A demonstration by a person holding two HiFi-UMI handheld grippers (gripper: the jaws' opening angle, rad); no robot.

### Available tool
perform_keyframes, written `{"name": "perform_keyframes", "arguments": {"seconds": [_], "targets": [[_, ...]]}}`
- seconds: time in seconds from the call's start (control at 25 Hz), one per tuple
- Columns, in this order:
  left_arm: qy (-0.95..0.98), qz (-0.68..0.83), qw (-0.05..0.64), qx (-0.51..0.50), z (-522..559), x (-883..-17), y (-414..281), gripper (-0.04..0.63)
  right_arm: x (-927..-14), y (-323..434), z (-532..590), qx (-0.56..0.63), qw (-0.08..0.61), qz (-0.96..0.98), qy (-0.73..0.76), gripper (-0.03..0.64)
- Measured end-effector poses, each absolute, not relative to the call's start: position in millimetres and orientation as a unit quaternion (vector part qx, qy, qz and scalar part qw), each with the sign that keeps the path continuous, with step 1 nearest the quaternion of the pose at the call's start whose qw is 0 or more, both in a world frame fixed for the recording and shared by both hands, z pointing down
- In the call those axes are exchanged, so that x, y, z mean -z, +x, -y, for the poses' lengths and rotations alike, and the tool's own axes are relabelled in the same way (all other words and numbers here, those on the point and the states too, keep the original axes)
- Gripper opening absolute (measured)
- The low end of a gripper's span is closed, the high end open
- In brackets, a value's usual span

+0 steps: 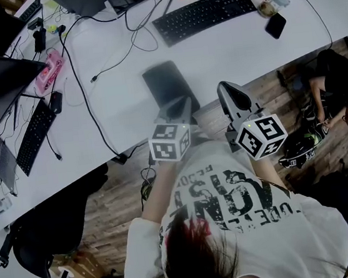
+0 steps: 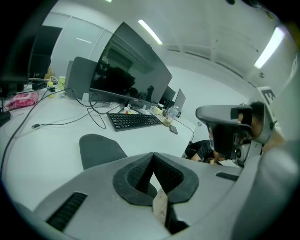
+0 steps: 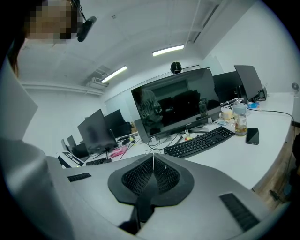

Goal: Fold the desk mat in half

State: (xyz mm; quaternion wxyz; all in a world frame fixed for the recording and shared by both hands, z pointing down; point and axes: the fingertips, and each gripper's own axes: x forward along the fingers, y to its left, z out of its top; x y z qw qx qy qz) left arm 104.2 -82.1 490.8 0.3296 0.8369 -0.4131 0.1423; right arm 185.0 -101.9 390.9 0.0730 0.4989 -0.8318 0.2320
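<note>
The desk mat (image 1: 166,82) is seen lying flat and unfolded on the white table (image 1: 244,45), close to its near edge and in front of the keyboard (image 1: 204,13). No fold has been made yet, so the task is judged to be at its first step: taking hold of the mat's near edge.

The left tongs (image 1: 181,106) are held at that near edge, and in the left gripper view their jaws are seen pressed together at the tips (image 2: 153,154). The mat (image 2: 99,149) shows just to the left of them and runs in behind the gripper's body. Whether its edge is pinched cannot be made out, as only pale table is seen through the gap behind the pads.

The right tongs (image 1: 227,86) are held just beside the left, over the table's edge and off the mat. Their jaws are likewise closed on nothing (image 3: 153,155).

If the edge is caught, it needs to be lifted and carried over towards the keyboard until it lies on the far edge. If not, the left tongs must be opened and set on the edge again.
</note>
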Motion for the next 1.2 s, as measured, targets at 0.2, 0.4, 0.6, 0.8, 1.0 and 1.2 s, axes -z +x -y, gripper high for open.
{"name": "perform_keyframes", "arguments": {"seconds": [0.2, 0.4, 0.6, 0.8, 1.0, 1.2], "targets": [[0.831, 0.448, 0.307, -0.117, 92, -472, 86, 0.003, -389, 177, 104, -0.228, 0.072, 0.838, 0.49, 0.002], [0.824, 0.479, 0.289, -0.096, 96, -456, 68, 0.002, -387, 164, 104, -0.225, 0.073, 0.848, 0.474, 0.002], [0.814, 0.512, 0.266, -0.073, 97, -438, 46, 0.002, -385, 144, 107, -0.219, 0.075, 0.862, 0.451, 0.002], [0.798, 0.548, 0.247, -0.048, 98, -420, 17, 0.002, -383, 121, 111, -0.213, 0.078, 0.876, 0.426, 0.002], [0.779, 0.585, 0.225, -0.03, 95, -405, -17, 0.002, -381, 97, 114, -0.206, 0.082, 0.888, 0.402, 0.002], [0.754, 0.621, 0.213, -0.013, 88, -395, -52, 0.002, -378, 77, 116, -0.2, 0.084, 0.899, 0.381, 0.002]]}}
